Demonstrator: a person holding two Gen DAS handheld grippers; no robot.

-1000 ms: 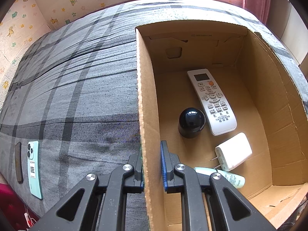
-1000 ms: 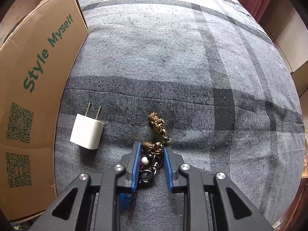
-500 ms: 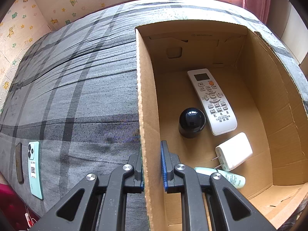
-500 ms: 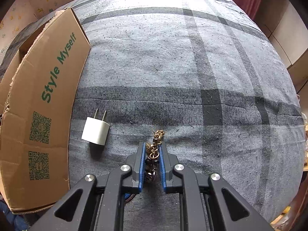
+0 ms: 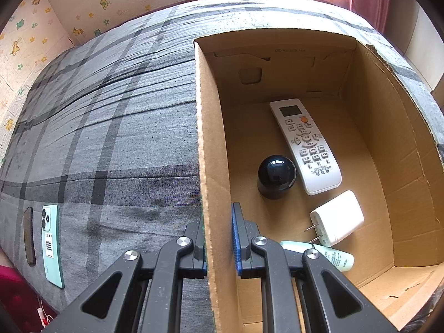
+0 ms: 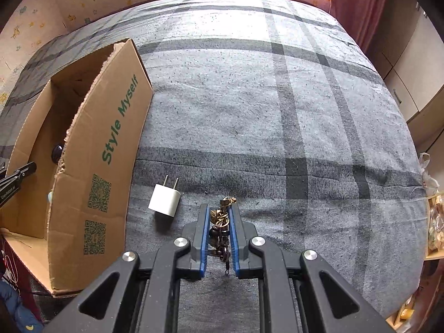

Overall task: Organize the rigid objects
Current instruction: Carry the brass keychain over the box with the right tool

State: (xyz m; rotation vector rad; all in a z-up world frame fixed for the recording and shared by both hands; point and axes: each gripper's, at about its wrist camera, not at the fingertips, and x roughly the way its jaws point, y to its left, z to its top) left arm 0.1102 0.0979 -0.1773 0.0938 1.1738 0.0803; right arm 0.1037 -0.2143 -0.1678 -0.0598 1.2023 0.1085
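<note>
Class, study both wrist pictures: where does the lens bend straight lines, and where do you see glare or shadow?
Left wrist view: fisheye bows the cardboard box wall; a window highlight shines on the black dome; the white charger casts a soft shadow. Right wrist view: the bedspread stripes curve, its far end is washed out by daylight, and the corners go dark.

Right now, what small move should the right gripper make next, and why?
Probably carry it left, over the open cardboard box. The right gripper is shut on the keychain, already clear of the grey bedcover, while the left gripper clamps the box wall, steadying it.
</note>
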